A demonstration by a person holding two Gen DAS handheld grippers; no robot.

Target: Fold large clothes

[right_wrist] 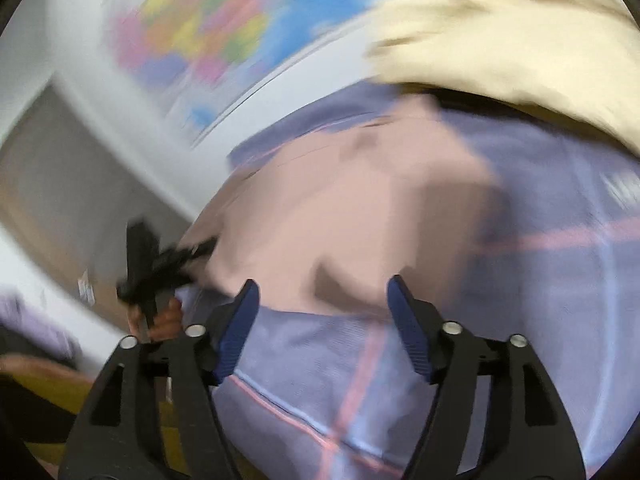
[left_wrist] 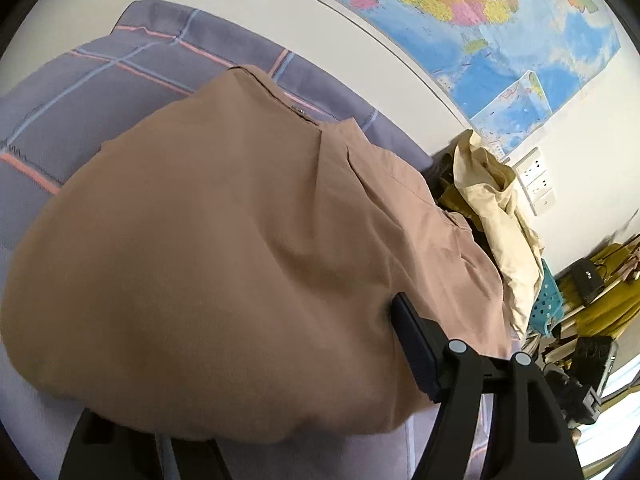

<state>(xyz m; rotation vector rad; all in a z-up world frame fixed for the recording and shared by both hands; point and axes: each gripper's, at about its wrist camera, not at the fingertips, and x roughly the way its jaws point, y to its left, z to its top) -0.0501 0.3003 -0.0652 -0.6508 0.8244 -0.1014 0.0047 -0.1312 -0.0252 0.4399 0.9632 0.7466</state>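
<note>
we've got the tan garment (left_wrist: pixel 224 240) lying bunched on the checked purple bedsheet (left_wrist: pixel 120 80), its near edge draped right over our left gripper (left_wrist: pixel 248 364). one dark pad shows at the cloth's right side, the other finger is buried under fabric, so we cannot tell whether that gripper has a hold. the right gripper (right_wrist: pixel 322 320) hangs just short of the garment's near edge, blue pads spread wide with nothing between them, and that view is smeared with blur.

risk from here, as we read it: close the right jaws now and we could pinch sheet along with cloth. the loose cream garment (left_wrist: pixel 496 216) heaped beside it could also get dragged in.

the wall map (left_wrist: pixel 500 20) carries print too small to read; no brand or label is legible.
</note>
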